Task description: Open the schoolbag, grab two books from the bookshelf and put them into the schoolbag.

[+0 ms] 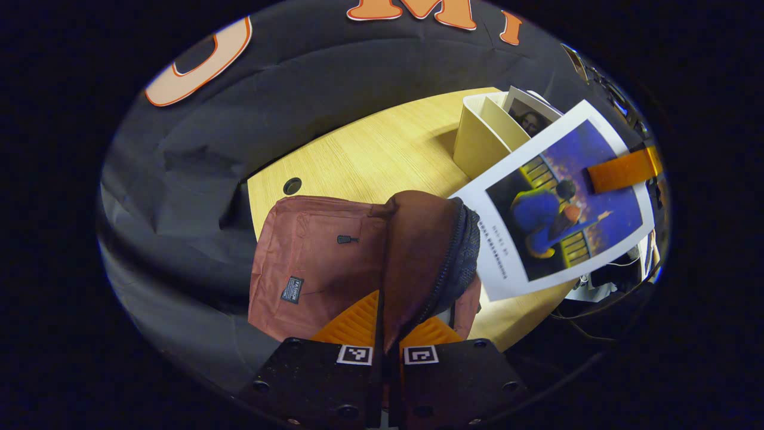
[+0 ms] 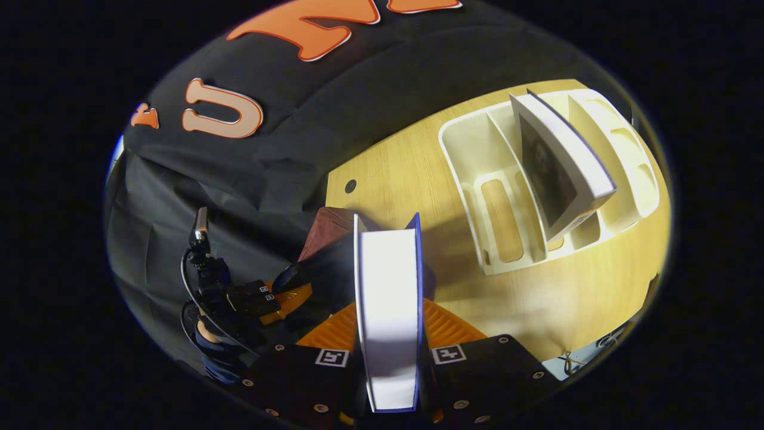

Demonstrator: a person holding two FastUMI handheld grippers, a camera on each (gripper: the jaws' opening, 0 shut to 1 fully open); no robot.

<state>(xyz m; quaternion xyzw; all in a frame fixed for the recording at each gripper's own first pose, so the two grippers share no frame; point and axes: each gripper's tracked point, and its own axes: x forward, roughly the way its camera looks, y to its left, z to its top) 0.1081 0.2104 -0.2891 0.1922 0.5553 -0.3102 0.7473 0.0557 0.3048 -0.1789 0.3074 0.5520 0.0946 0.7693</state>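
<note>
Apparently left gripper (image 1: 388, 334) pinches schoolbag (image 1: 418, 239) flap; right gripper (image 2: 389, 352) clamps book (image 2: 389, 298).

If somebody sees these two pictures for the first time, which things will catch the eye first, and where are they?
Probably the book with the blue picture cover, held by the right gripper in the air beside the schoolbag's open mouth. Next, the reddish-brown schoolbag on the wooden table, its flap pinched up by the left gripper. Behind stands the cream bookshelf, with one more book leaning in it.
</note>
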